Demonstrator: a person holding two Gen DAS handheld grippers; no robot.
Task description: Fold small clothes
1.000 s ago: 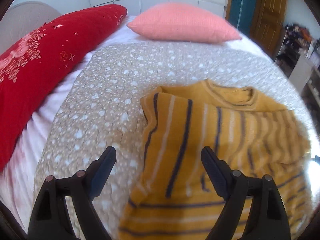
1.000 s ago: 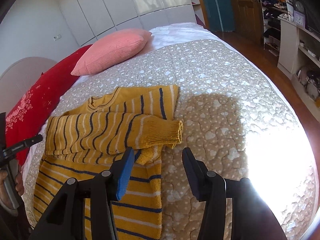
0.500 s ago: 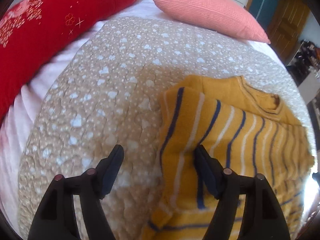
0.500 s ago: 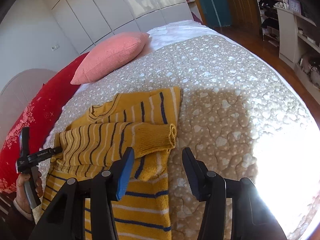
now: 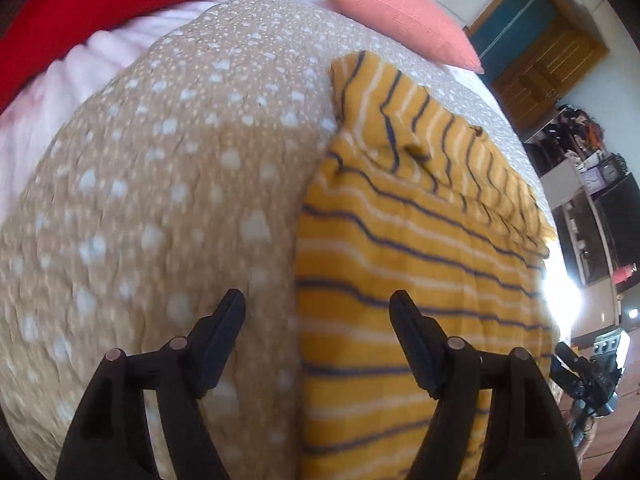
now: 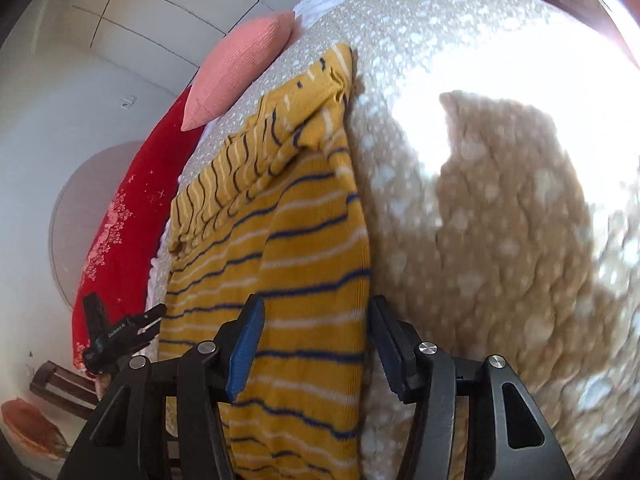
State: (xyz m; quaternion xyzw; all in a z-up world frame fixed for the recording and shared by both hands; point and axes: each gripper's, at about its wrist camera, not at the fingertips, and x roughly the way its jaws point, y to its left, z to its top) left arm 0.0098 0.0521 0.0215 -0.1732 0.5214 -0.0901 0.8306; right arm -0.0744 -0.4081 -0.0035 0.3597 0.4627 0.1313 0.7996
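Both grippers, left gripper (image 5: 316, 306) and right gripper (image 6: 316, 312), seemingly gape over sweater (image 5: 400, 264) edges, right widening.

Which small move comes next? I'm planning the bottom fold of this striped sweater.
Probably lower both grippers and close on the hem corners: the left gripper straddles the yellow sweater's left edge and the right gripper, jaws opening, straddles its right edge; neither grips.

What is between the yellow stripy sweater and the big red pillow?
Just the tan spotted quilt, then a strip of white sheet. Nothing else lies between the sweater and the red pillow, as the left wrist view shows.
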